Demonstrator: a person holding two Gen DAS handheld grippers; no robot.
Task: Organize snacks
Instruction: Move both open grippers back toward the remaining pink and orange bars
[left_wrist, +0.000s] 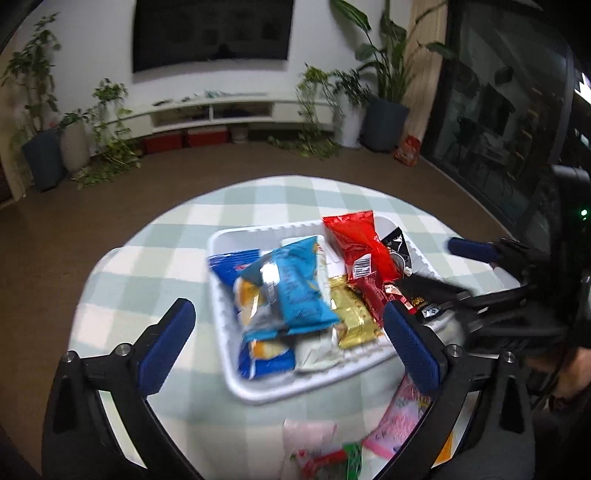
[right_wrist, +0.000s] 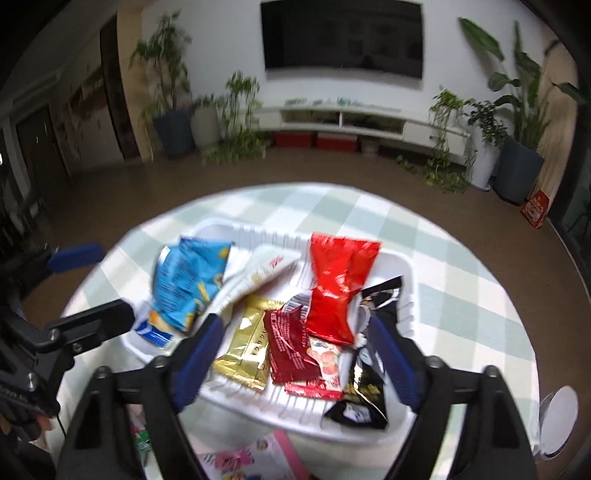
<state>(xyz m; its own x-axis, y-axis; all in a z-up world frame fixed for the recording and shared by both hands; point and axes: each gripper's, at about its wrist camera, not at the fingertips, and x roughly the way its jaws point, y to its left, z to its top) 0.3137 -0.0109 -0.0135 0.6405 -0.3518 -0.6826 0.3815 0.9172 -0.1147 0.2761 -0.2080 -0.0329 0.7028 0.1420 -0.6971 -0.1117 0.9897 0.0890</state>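
Left gripper (left_wrist: 288, 343): blue-padded fingers (left_wrist: 168, 345) spread wide, nothing between the pads; it stands above the near edge of the white basket (left_wrist: 221, 325). Right gripper (right_wrist: 295, 358): fingers (right_wrist: 197, 360) likewise apart and empty, poised over the basket's near right portion. The light-blue packet (left_wrist: 295, 288) lies tilted on top of the left-hand pile, and the red packet (right_wrist: 338, 288) lies across the back right of the basket; neither is touched by a pad. Beneath and beside them sit a gold packet (right_wrist: 245, 350), a dark-red packet (right_wrist: 290, 347) and a black packet (right_wrist: 365, 391), all inside the basket, which rests on the checked tablecloth (left_wrist: 147, 258). Assessment: a placing step appears complete, both tools free. Pink-printed packets (left_wrist: 399, 417) remain loose on the cloth at the near edge, so the next move likely calls for lowering one opened gripper onto one of these and closing on its edge. View differences: only the left wrist view shows the dark-blue packets (left_wrist: 266, 356) under the light-blue one and a green-and-red wrapper (left_wrist: 332, 461) on the cloth; only the right wrist view shows a white round object (right_wrist: 557, 424) at the table's right edge. Both frames are motion-blurred; print is unreadable.
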